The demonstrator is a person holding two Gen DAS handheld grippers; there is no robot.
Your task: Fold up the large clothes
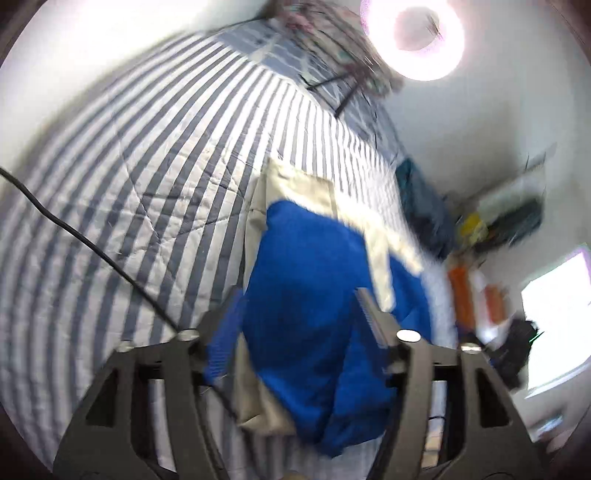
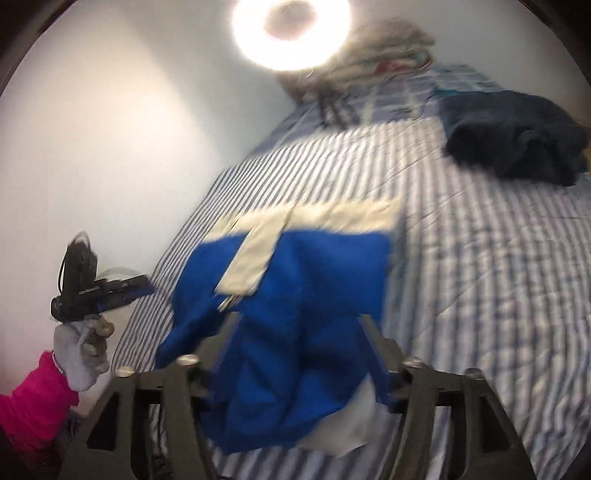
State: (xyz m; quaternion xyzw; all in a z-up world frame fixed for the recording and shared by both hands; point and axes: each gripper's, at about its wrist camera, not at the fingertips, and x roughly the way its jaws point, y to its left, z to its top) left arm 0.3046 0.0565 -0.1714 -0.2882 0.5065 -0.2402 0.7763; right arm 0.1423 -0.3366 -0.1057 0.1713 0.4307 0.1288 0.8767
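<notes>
Standing nearest each lens were two black two-finger grippers, one per hand. The left gripper (image 1: pixel 295 314) had its fingers spread, and blue cloth lay between them without either pad pressing it. The right gripper (image 2: pixel 299 332) was likewise spread, with the garment under the gap and not pinched. Seen from the right wrist, the left gripper (image 2: pixel 110 291) hung off the bed's edge, carried by a hand in a pale grey glove (image 2: pixel 79 350) with a bright pink sleeve (image 2: pixel 33 402) behind it.

One large blue and cream fabric garment (image 1: pixel 314 280) lay loosely folded on the bed, just ahead of both tools. Its long axis ran away from the left camera, blue part near, cream part far. The cloth looked soft and matte, with a cream strap lying across the blue (image 2: pixel 251 251).

One quilted bedspread with blue and white stripes (image 1: pixel 147 166) covered the bed, its stitching forming diamond shapes. One thin black cable (image 1: pixel 74 232) crossed it. Farther off sat one crumpled dark navy cloth heap (image 2: pixel 517 140). Farthest, one glowing round ring lamp (image 2: pixel 291 33) stood above a blurred pile of mixed fabric (image 2: pixel 388 55), which was too smeared to tell apart.
</notes>
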